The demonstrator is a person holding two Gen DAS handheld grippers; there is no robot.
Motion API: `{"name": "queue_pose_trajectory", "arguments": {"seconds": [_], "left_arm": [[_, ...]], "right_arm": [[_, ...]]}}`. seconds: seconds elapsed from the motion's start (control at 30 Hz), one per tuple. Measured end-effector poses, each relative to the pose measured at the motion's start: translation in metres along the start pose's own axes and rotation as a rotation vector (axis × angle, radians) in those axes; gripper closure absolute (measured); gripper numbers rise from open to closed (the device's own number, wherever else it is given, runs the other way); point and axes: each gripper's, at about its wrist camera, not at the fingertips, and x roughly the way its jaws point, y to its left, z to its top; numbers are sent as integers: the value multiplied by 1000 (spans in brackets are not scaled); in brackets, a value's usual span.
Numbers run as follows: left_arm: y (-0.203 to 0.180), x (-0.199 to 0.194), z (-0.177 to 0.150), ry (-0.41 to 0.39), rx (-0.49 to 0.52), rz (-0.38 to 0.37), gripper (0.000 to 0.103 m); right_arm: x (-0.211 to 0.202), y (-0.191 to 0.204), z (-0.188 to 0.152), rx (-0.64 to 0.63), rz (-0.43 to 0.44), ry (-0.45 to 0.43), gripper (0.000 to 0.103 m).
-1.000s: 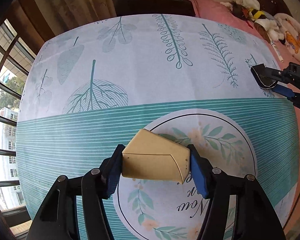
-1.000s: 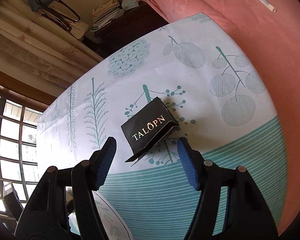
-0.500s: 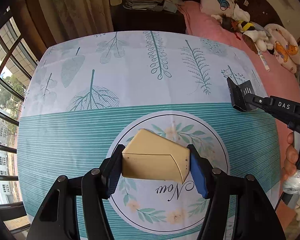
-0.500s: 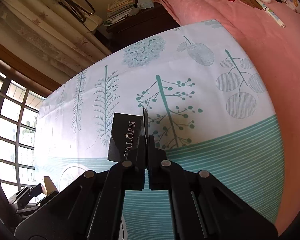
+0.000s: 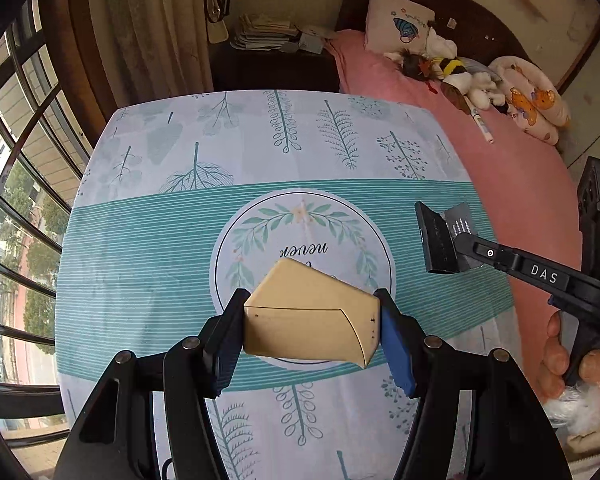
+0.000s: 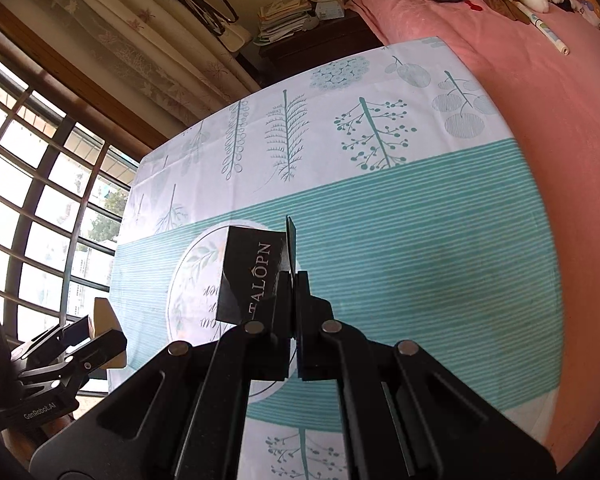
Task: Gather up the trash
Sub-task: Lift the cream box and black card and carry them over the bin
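My left gripper [image 5: 310, 330] is shut on a tan cardboard box [image 5: 312, 322] and holds it above the table. The box also shows in the right wrist view [image 6: 105, 318], at the lower left. My right gripper [image 6: 293, 276] is shut on the flap of a black box marked TALOPN [image 6: 252, 276], which hangs to the left of the fingers above the table. In the left wrist view the black box [image 5: 440, 240] sits at the right, held by the right gripper [image 5: 462, 246].
The table [image 5: 140, 240] wears a white and teal leaf-print cloth. A pink bed [image 5: 512, 184] with soft toys lies along its right side. A window [image 6: 28, 184] and curtains stand at the left. A dark cabinet [image 5: 272, 68] with papers stands behind.
My right gripper closed on the black box flap, lifted it off the cloth and drew back. My left gripper, still holding the tan box, rose and pulled back from the table.
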Motion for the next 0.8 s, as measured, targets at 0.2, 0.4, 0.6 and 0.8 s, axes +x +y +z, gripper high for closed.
{"name": "queue_pose_trajectory", "arguments": {"seconds": [0.2, 0.4, 0.6, 0.8], "left_arm": [[11, -64, -71, -30, 37, -47, 41], [35, -124, -151, -60, 83, -73, 41], [64, -162, -223, -46, 119, -97, 41], [85, -175, -278, -4, 120, -108, 41]], "right_arm": [[-58, 37, -81, 5, -28, -47, 103], [-115, 84, -179, 4, -67, -89, 103], [-154, 126, -266, 24, -98, -119, 103], [-176, 152, -334, 19, -133, -104, 103]]}}
